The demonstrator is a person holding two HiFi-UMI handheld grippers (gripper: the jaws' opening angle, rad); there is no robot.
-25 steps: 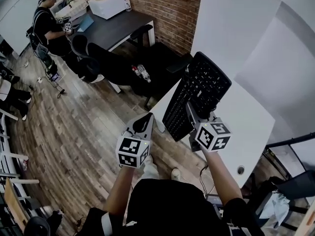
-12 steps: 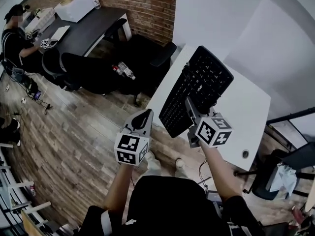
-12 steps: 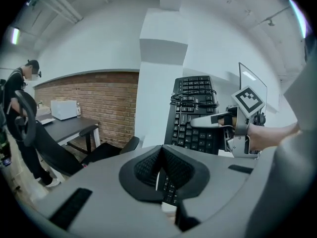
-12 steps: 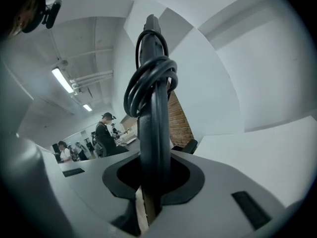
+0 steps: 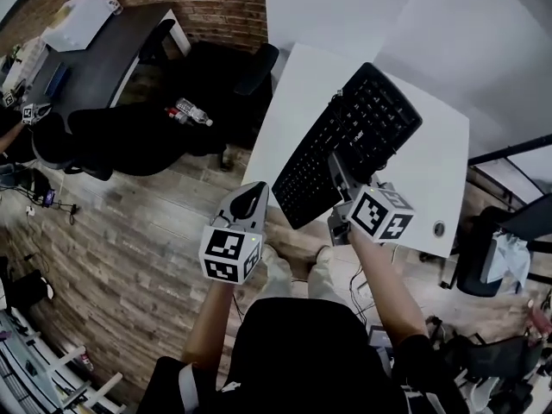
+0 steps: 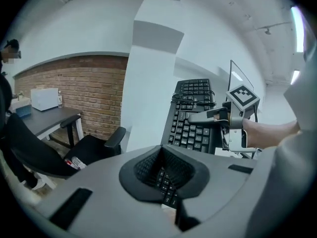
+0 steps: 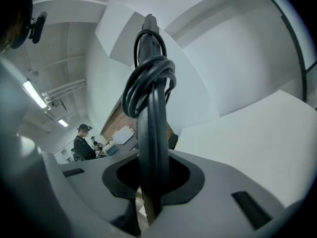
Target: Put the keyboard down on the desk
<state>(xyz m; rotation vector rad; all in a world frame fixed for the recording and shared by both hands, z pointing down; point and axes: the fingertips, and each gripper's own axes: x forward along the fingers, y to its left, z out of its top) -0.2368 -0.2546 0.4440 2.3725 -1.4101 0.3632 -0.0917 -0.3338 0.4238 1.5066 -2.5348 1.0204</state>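
Note:
A black keyboard (image 5: pixel 349 145) is held tilted in the air over the white desk (image 5: pixel 435 179), its far end toward the wall. My right gripper (image 5: pixel 338 178) is shut on the keyboard's near right edge. In the right gripper view the keyboard (image 7: pixel 151 128) stands edge-on between the jaws with its coiled black cable (image 7: pixel 148 81) looped around it. My left gripper (image 5: pixel 252 207) is shut and holds nothing, hanging over the wooden floor left of the desk. The left gripper view shows the keyboard (image 6: pixel 193 115) and the right gripper (image 6: pixel 208 118) ahead.
A black office chair (image 5: pixel 220 80) stands left of the white desk near the brick wall. A dark desk (image 5: pixel 95 50) with a white box sits at the far left, where another person works. A round cable hole (image 5: pixel 439 228) marks the desk's near right corner.
The view has swung right, so the white desk now lies more under the keyboard. The keyboard stays in my right gripper, and the left gripper stays shut beside it.

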